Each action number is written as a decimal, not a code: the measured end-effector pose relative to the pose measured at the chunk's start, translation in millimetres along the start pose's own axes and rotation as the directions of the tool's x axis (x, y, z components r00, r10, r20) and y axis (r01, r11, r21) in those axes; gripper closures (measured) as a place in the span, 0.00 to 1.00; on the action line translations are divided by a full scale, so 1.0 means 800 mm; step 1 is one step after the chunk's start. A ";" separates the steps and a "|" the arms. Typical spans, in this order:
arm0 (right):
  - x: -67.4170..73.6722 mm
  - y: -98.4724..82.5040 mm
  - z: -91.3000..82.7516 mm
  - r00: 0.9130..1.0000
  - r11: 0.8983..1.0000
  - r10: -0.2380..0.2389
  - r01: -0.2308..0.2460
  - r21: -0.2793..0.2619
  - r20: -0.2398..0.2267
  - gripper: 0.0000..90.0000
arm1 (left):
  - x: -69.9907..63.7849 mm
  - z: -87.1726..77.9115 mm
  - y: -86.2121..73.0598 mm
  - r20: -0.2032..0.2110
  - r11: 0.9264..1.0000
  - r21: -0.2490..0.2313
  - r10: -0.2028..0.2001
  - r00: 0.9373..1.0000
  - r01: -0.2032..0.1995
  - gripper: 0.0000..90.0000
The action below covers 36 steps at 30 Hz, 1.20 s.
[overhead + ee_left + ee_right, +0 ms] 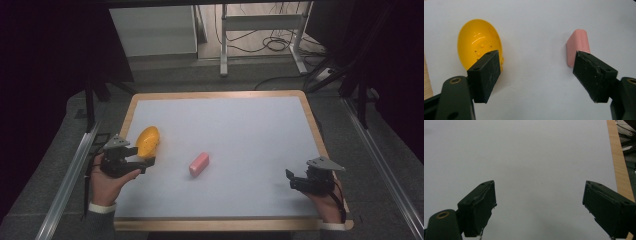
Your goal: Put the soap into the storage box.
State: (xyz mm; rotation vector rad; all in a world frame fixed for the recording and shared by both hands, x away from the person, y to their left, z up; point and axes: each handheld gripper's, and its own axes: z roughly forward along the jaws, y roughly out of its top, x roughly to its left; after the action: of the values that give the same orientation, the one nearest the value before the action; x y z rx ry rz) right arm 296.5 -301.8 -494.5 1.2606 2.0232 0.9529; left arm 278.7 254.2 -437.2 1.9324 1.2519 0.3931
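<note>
Yellow bowl (148, 140) lies tipped on its side at the worktop's (250, 130) left, just ahead of the left hand-held gripper (141, 159); its jaws are spread wide and empty, one beside the bowl, the other toward the pink block (199, 164), so probably lining up a grab; right hand-held gripper (292, 181) spread too, parked well apart over bare surface, likely on standby.

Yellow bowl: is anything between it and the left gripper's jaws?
Nothing visible. The left gripper is open, with the yellow bowl just past one jaw on bare white board. The pink block lies apart, beyond the other jaw.
</note>
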 end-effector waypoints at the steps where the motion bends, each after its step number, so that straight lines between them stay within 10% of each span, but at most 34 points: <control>1: 0.000 0.000 0.000 1.000 1.000 -0.001 0.001 0.000 0.001 0.13 | -0.001 0.001 0.001 0.000 1.000 0.006 0.001 1.000 -0.001 0.25; 36: 0.000 -0.002 0.003 1.000 1.000 0.001 -0.001 0.013 0.003 0.13 | -0.039 0.037 0.029 0.035 0.991 0.070 0.113 0.993 -0.115 0.25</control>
State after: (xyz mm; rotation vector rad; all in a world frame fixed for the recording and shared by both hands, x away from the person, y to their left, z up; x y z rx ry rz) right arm 297.5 -301.7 -497.0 1.2698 2.0296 0.9386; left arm 297.4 208.9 -433.9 2.0694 1.1529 0.3793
